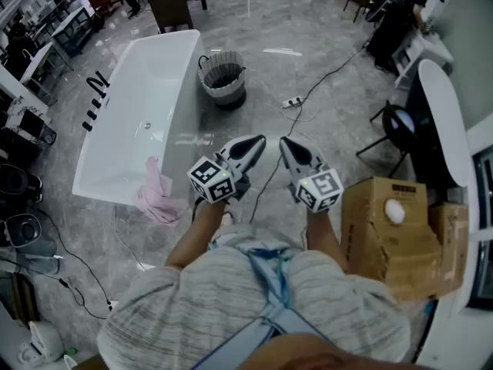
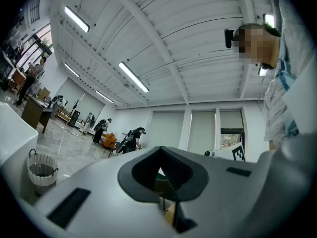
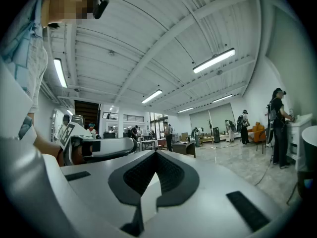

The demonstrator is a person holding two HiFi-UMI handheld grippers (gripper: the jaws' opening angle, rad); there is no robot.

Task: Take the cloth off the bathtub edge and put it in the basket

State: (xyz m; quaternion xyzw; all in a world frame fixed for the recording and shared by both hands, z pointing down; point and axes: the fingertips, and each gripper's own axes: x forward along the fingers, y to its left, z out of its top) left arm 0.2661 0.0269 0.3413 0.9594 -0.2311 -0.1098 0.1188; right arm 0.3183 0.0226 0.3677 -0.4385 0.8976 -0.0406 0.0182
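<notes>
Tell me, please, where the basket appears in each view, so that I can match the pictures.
Head view: the basket is at top centre, standing on the floor just right of the bathtub.
Left gripper view: the basket is at the lower left edge, on the floor.
Right gripper view: not in it.
Shared landmark: the glossy grey floor, visible in all three views.

I'm looking at an evenly bright hall. Ceiling tube lights (image 2: 132, 77) are pouring white light down and glaring in pale streaks off the polished floor (image 1: 281, 51). The white bathtub (image 1: 135, 91) is washing out a little. Shadows are falling soft and faint. All three views are bowing strongly at the edges and darkening into black corners; far detail is blurring.
</notes>
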